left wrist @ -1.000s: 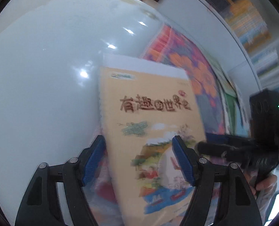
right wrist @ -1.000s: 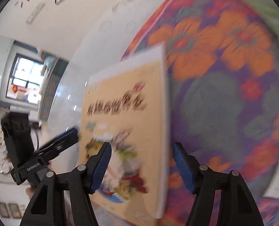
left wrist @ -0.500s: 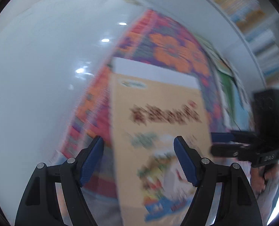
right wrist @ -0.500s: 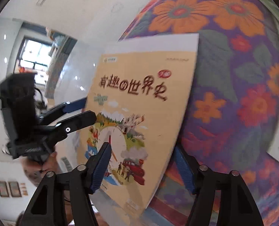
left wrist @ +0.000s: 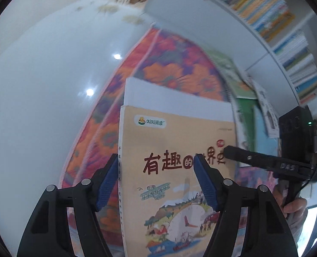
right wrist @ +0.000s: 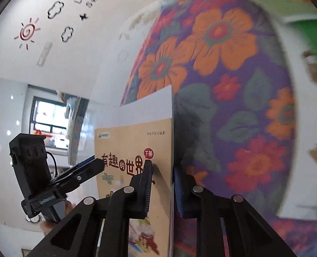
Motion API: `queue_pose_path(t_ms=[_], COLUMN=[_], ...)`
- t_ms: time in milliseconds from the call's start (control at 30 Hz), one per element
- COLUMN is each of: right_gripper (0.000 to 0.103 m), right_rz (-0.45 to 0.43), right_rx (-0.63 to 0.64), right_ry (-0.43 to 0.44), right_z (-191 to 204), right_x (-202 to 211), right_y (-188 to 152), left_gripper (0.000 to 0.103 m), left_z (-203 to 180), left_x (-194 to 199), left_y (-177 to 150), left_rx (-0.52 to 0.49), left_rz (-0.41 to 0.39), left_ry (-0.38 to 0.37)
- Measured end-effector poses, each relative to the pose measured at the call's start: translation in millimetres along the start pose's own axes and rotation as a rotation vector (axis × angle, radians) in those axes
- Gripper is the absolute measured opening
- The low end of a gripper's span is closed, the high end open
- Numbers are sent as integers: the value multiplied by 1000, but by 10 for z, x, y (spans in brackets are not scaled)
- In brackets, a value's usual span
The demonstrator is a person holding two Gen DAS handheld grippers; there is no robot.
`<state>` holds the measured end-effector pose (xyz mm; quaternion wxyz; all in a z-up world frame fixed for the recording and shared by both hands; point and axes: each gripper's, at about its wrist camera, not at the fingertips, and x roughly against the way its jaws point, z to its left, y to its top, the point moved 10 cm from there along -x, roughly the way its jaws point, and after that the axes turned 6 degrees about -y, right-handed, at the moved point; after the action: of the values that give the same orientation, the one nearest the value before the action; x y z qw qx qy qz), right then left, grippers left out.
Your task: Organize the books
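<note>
A tan picture book point(left wrist: 175, 132) with a red-brown Chinese title is lifted off the flowered mat point(left wrist: 179, 64), cover toward both cameras. My right gripper point(right wrist: 161, 167) is closing on the right edge of the book point(right wrist: 126, 141), one pad on the cover and the other behind it. From the left wrist, the right gripper point(left wrist: 229, 150) reaches in from the right. My left gripper point(left wrist: 155, 157) hovers over the cover near the spine, jaws narrowing, with no pad seen pressing the book. From the right wrist, the left gripper point(right wrist: 96, 163) is at the book's left edge.
Other books, one green point(left wrist: 244, 107), lie on the mat's far side below a white shelf packed with books point(left wrist: 276, 10). Glossy white floor point(left wrist: 40, 85) spreads to the left. A hand point(left wrist: 295, 207) holds the right gripper. A wall with drawings point(right wrist: 27, 32) and a window point(right wrist: 49, 115) stand behind.
The right jaws went from wide apart to pinching the book's right edge. The left gripper drew back and up, and its jaws narrowed slightly.
</note>
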<state>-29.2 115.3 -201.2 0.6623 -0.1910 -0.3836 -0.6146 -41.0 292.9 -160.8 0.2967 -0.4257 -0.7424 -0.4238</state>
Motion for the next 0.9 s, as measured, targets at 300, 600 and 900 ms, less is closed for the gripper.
queue_pose_path(t_ms=[300, 600, 900], right_gripper=[21, 29, 29], right_rz=[-378, -492, -455], right_rx=[209, 318, 290], right_ry=[-75, -84, -78], right_z=[497, 254, 105], right_x=[1642, 1623, 1418], right_y=[128, -346, -394], left_gripper=[67, 68, 68], left_z=[-989, -1025, -909], left_x=[582, 300, 143], left_y=[341, -117, -201], left_rx=[-145, -223, -231], left_rz=[-216, -183, -158], left_ry=[-72, -63, -7])
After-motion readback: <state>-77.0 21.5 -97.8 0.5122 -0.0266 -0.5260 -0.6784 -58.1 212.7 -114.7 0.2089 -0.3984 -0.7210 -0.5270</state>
